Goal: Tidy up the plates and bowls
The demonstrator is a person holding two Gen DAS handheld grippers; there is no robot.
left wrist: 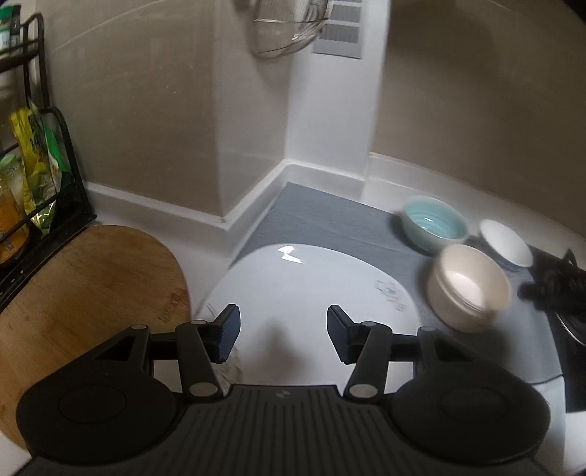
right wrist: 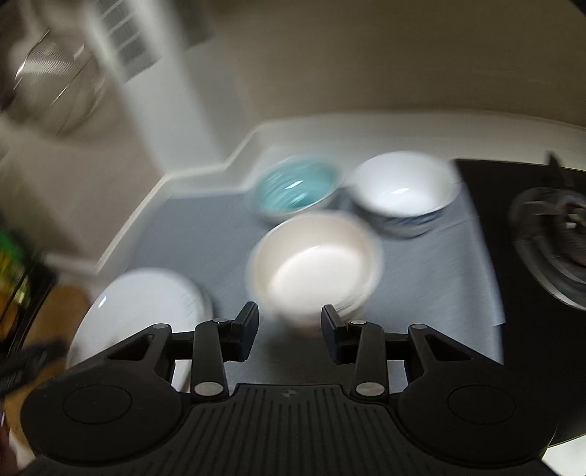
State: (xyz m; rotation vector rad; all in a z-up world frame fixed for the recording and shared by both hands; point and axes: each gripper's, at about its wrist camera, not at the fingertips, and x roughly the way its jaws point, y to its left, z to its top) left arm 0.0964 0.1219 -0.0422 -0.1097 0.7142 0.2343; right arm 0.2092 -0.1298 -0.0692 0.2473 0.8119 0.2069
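A large white plate (left wrist: 311, 285) lies at the near left of a grey mat (left wrist: 322, 216). My left gripper (left wrist: 284, 329) hovers over the plate's near part, open, with nothing between its pads. Three bowls stand to the right on the mat: a teal one (left wrist: 434, 221), a white one (left wrist: 507, 243) and a cream one (left wrist: 468, 289). The right wrist view is blurred. There my right gripper (right wrist: 289, 329) is open just in front of the cream bowl (right wrist: 315, 263), with the teal bowl (right wrist: 296, 190), the white bowl (right wrist: 403, 190) and the plate (right wrist: 146, 300) around it.
A wooden cutting board (left wrist: 84, 285) lies left of the plate, beside a black wire rack (left wrist: 36, 175) with packets and jars. A metal strainer (left wrist: 289, 29) hangs on the wall. A black stove with a burner (right wrist: 549, 227) borders the mat on the right.
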